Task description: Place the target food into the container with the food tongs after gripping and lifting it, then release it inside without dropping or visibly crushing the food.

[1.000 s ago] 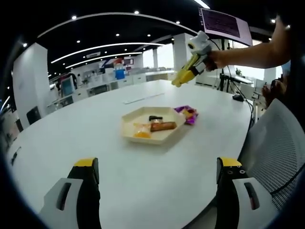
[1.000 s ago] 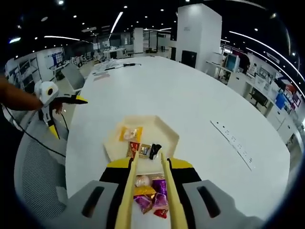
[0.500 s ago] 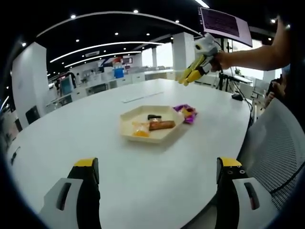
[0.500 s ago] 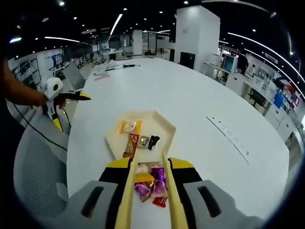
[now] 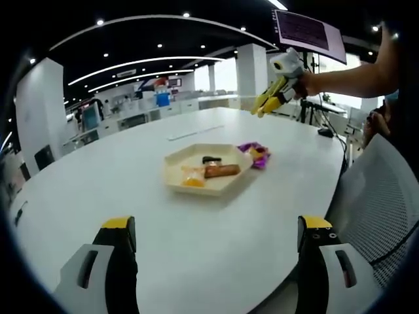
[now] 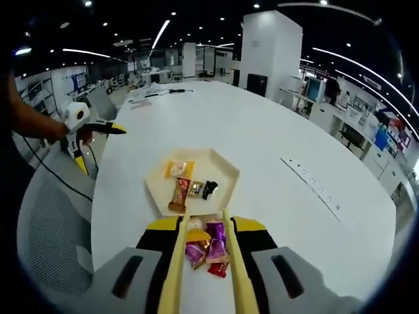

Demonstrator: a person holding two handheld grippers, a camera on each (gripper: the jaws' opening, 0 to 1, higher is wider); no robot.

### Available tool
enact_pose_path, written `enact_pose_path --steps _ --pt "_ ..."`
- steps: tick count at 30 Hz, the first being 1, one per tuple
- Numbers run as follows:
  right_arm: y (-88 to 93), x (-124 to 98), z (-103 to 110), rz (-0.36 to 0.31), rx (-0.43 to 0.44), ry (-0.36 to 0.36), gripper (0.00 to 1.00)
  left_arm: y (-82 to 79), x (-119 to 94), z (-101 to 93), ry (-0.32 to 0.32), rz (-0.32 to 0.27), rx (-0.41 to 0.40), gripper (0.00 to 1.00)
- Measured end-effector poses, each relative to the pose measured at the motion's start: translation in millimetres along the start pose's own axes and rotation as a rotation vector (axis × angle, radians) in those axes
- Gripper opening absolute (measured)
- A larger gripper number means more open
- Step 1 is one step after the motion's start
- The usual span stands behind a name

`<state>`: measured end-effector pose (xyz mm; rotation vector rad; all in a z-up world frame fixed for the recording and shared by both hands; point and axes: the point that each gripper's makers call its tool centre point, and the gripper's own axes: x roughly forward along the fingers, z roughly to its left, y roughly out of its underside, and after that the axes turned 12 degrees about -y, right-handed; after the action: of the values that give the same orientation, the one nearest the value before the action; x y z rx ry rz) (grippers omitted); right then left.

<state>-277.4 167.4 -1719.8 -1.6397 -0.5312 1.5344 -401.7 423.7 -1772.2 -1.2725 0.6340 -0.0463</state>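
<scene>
Resting near the middle of the large white oval worktop [image 5: 98, 190], a cream hexagonal tray [image 5: 208, 169] holds several wrapped snacks: a small orange-yellow packet [image 5: 194, 178], a long brown bar [image 5: 222, 171] and a little black piece [image 5: 212, 159]. Just beside the tray's right edge lies a loose cluster of purple, yellow and red wrapped candies [image 5: 256, 154], on the worktop and outside the tray. The left gripper [image 5: 216, 245] hangs low over the near edge with its yellow-tipped jaws spread wide and nothing between them. Farther right, a person's hand holds the right gripper [image 5: 265, 108] high above the worktop. In the right gripper view, that gripper's [image 6: 204, 229] long yellow tongs stand slightly parted and hold nothing, framing the candies [image 6: 208, 246] from above, with the tray [image 6: 226, 171] just beyond.
</scene>
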Motion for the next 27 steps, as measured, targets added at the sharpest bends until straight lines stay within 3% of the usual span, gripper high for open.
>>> enact_pose_path --steps 15,27 --pt "3.5 9.9 -1.9 0.023 -0.004 0.0 0.28 0.5 0.1 1.2 -0.006 0.004 -0.003 1.0" --pt "12.6 37.5 4.9 0.049 -0.019 -0.042 0.28 2.5 0.2 1.4 -0.009 0.015 0.004 1.0"
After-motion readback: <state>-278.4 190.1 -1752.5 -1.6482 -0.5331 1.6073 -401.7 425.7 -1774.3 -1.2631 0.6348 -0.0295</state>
